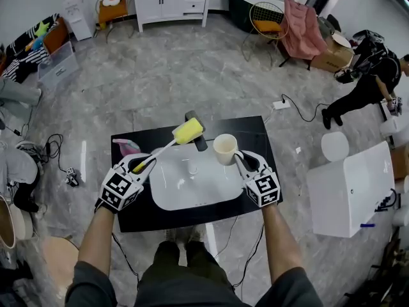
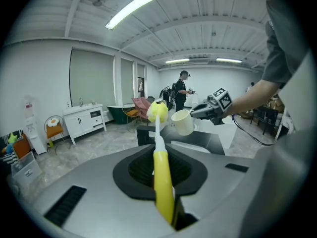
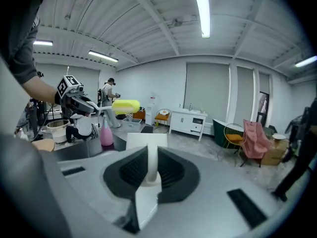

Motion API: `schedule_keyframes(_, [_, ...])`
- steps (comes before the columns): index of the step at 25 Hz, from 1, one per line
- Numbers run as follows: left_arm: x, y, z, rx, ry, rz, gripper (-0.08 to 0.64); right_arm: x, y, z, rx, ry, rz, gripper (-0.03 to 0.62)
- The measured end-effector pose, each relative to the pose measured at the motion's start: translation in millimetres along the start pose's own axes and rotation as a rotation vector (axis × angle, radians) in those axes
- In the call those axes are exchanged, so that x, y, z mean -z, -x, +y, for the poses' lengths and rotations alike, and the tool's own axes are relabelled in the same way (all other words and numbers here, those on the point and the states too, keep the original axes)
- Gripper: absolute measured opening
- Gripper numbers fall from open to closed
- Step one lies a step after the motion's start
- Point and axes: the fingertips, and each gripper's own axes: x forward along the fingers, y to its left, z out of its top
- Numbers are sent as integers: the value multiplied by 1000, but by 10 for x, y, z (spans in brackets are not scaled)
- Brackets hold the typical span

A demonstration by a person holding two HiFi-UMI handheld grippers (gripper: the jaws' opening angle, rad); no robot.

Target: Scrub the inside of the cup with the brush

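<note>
On the head view, we saw the left gripper (image 1: 139, 167) clamped on the yellow handle of the brush (image 1: 167, 146), above the left rim of the sink (image 1: 198, 196). The brush's sponge head reached over the sink's far edge. The right gripper (image 1: 240, 161) pinched the cup (image 1: 225, 149) by its handle above the sink's far right corner, mouth upward. Head and cup sat near each other but apart, so we judged the scrubbing not yet begun. A pink bottle (image 1: 126, 147) stood just beyond the sink's far left corner, and a wide sweep of the left gripper could have knocked it.

On the left gripper view, the jaws were closed on the handle low down, with the long thin shaft running out ahead. We thought that shaft might bend or twist in the grip once the sponge met resistance, and the head would then skid off the rim.

On the right gripper view, only the slim white handle sat between the closed jaws. Held so, the cup could have pivoted or slipped under a hard push and dropped into the sink. The sponge also looked nearly as broad as the cup's mouth, so a crooked entry might have caught the rim.
</note>
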Motion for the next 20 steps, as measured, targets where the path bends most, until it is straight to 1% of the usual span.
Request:
schedule_keyframes(11, [530, -179, -82, -18, 54, -8, 31, 783, -269, 100, -2, -40, 50, 41])
schedule_keyframes(20, [1001, -260, -105, -57, 99, 5, 32, 1386, -564, 302, -38, -72, 87, 41])
